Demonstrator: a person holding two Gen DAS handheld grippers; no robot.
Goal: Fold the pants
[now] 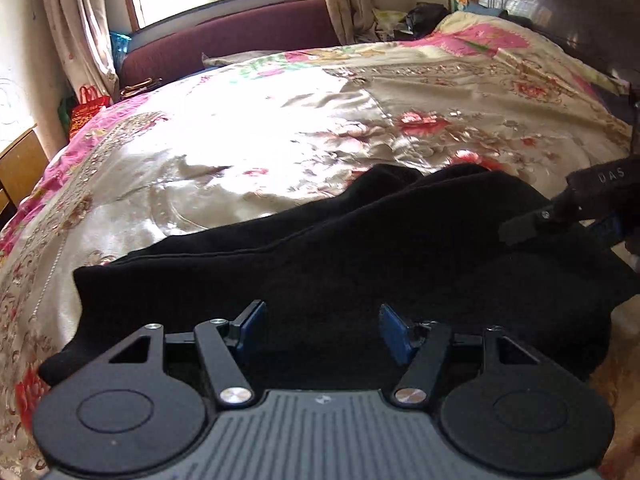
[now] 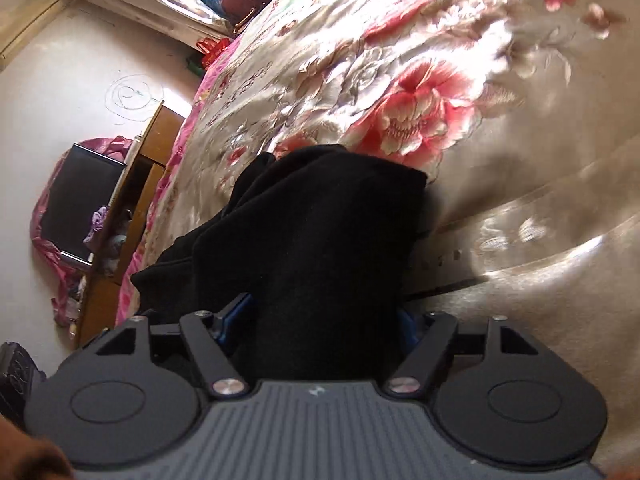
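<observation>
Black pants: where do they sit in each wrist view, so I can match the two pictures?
Left wrist: black pants spread across the lower middle, beyond the open left gripper.
Right wrist: black pants bunched at centre, running down between the right gripper fingers.
Shared landmark: the floral bedspread beneath them.

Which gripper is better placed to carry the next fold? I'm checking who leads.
Right, probably. The right gripper has its fingers around a bunch of the black pants, so it looks ready to lift. The left gripper is open, fingers apart over flat cloth on the bedspread.
</observation>
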